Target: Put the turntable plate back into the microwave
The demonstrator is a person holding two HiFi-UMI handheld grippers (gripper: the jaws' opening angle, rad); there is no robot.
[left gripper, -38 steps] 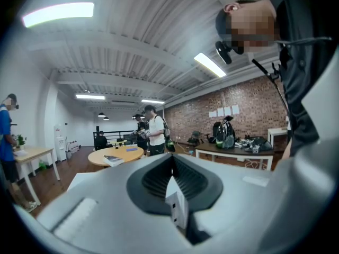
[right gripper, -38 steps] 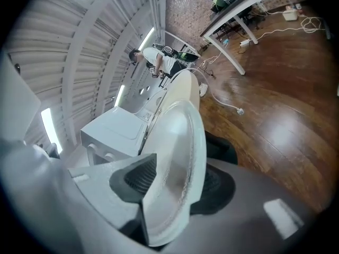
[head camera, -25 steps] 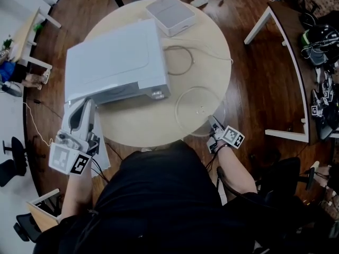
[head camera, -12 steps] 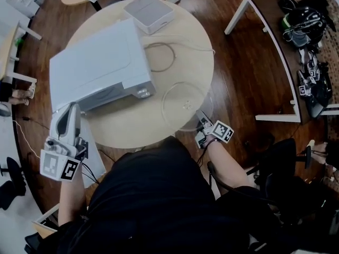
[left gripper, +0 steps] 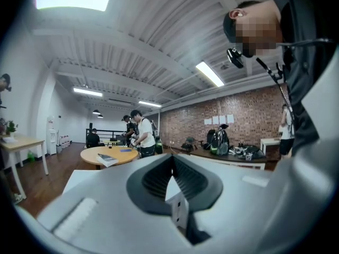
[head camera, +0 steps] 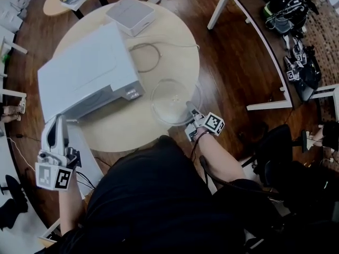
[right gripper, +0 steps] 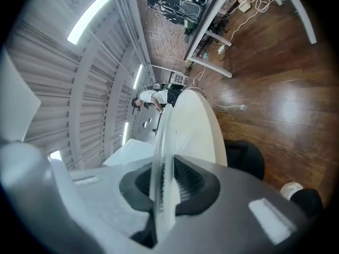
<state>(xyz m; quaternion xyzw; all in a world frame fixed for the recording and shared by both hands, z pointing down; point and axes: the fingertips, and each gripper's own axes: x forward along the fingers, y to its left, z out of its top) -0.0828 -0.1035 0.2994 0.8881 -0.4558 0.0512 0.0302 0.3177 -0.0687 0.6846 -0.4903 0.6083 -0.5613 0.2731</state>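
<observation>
Two views divide the work. Only the right gripper view shows me the right gripper (right gripper: pixel 164 180) with its jaws, just closing, pinching the glass turntable plate (right gripper: pixel 159 152) edge-on. The head view shows that plate (head camera: pixel 169 99) reaching ahead of those jaws over the table (head camera: pixel 132 128), beside the microwave (head camera: pixel 85 73). The left gripper (head camera: pixel 54 126) points level, its jaws pressed together. Since a second ago, my right hand has stayed at the plate's near rim.
</observation>
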